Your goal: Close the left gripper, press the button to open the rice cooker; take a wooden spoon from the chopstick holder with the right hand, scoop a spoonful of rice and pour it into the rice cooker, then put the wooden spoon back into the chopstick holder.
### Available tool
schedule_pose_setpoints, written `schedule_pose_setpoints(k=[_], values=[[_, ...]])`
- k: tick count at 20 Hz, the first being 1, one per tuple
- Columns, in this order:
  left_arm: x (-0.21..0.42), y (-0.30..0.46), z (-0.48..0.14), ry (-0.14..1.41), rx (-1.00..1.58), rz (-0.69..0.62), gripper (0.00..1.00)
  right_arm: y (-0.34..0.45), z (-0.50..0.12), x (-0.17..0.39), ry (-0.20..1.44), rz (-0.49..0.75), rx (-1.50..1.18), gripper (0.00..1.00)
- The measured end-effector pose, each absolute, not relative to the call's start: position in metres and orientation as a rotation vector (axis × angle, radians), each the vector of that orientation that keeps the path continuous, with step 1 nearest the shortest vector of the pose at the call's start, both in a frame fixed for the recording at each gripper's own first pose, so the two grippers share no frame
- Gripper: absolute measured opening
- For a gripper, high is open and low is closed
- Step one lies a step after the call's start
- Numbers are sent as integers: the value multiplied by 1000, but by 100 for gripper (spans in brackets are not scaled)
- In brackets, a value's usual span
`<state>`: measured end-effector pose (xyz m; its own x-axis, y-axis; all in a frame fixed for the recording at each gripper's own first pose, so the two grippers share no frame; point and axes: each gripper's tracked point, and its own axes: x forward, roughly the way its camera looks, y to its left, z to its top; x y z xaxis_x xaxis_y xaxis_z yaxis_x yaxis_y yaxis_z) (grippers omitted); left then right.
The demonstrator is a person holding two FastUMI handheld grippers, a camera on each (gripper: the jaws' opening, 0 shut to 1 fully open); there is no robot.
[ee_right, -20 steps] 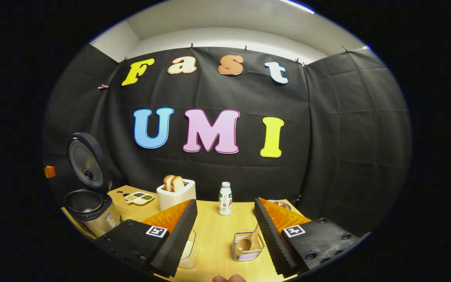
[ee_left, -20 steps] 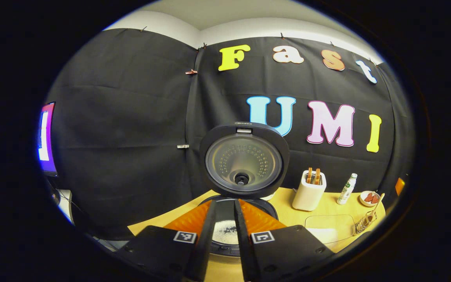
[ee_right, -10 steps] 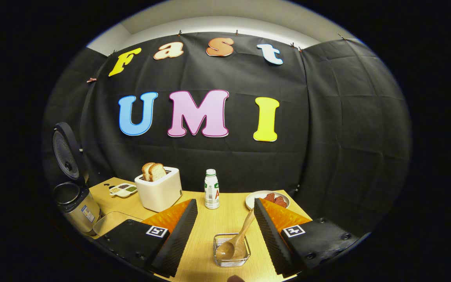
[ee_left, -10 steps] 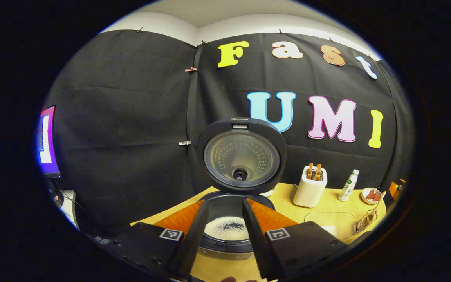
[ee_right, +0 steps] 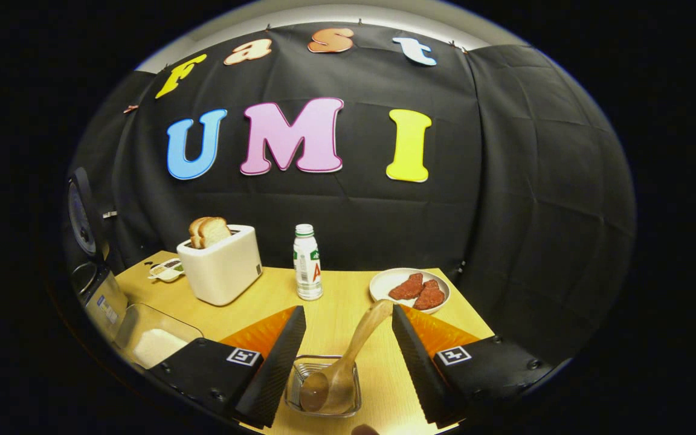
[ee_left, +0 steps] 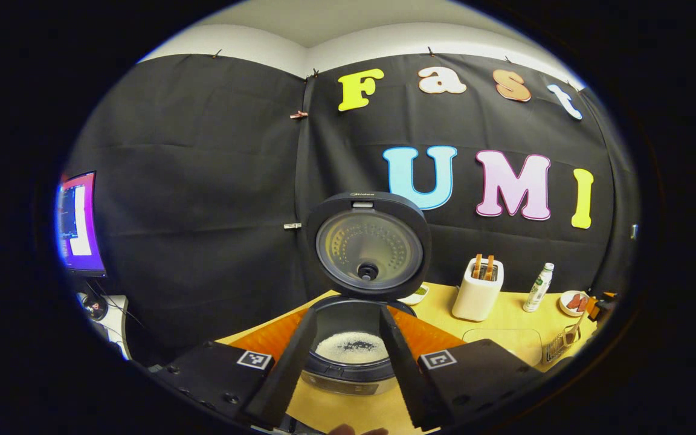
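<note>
Left gripper (ee_left: 343, 362), jaws apart, empty, frames the open black rice cooker (ee_left: 351, 356) at 12 o'clock. Right gripper (ee_right: 348, 356), wide, empty, brackets the brown wooden spoon (ee_right: 339, 374) standing in the clear wire chopstick holder (ee_right: 322, 396) at 6 o'clock.

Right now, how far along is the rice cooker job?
Done: rice cooker lid stands open, some rice already inside. In hand: open right gripper straddles the wooden spoon, which leans in the chopstick holder, not gripped. Left: grasp spoon, scoop from the rice container, pour, return spoon.
</note>
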<state>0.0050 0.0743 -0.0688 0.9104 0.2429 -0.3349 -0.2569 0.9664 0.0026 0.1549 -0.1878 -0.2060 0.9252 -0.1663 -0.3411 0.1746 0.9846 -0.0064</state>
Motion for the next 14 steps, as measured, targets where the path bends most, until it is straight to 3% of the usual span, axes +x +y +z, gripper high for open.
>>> schedule_pose_setpoints(k=[7,9,10,11,12,13,14], values=[[-22,76,-75,393,-33,313,75,-185,-260,177,478,-159,149,89],[-26,77,-73,393,-39,323,75,-186,-270,178,504,-169,138,76],[-27,75,-71,387,-42,320,75,-192,-270,177,506,-189,110,56],[-28,75,-71,384,-40,316,75,-195,-268,179,500,-196,93,51],[-29,74,-72,386,-37,315,75,-195,-264,177,503,-199,93,37],[-30,74,-74,391,-33,314,75,-194,-265,178,510,-196,96,31],[-30,74,-75,394,-31,312,75,-193,-265,179,513,-192,109,31]])
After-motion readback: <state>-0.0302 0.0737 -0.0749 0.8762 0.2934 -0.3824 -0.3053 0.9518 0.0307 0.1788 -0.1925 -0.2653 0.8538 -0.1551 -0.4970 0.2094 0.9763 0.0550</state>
